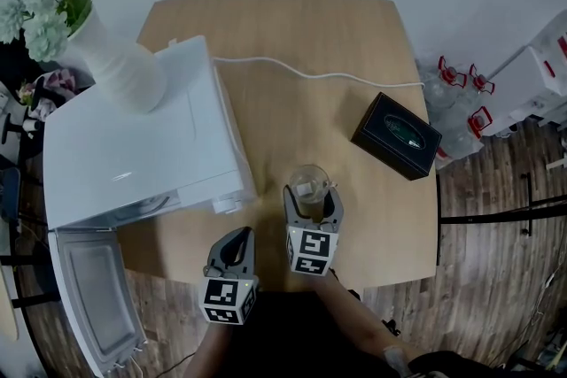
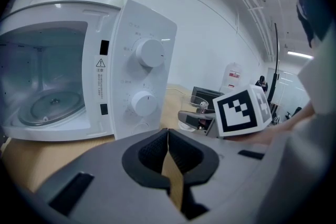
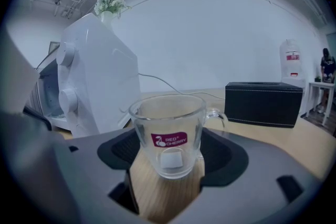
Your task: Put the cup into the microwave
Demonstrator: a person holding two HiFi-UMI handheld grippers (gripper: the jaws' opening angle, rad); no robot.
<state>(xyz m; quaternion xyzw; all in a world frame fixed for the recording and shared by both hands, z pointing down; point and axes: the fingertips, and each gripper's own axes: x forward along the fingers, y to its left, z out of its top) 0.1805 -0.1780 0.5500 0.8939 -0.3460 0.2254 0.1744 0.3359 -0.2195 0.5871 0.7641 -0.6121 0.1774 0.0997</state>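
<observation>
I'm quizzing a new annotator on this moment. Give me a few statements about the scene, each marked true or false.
1. The microwave has its door shut. False: the door hangs open.
2. The glass cup stands between the right tool's jaws. True.
3. The left tool grips the cup as well. False: its jaws are together with nothing between them.
4. A white vase of flowers stands on top of the microwave. True.
5. The black box lies inside the microwave. False: it lies on the table.
</observation>
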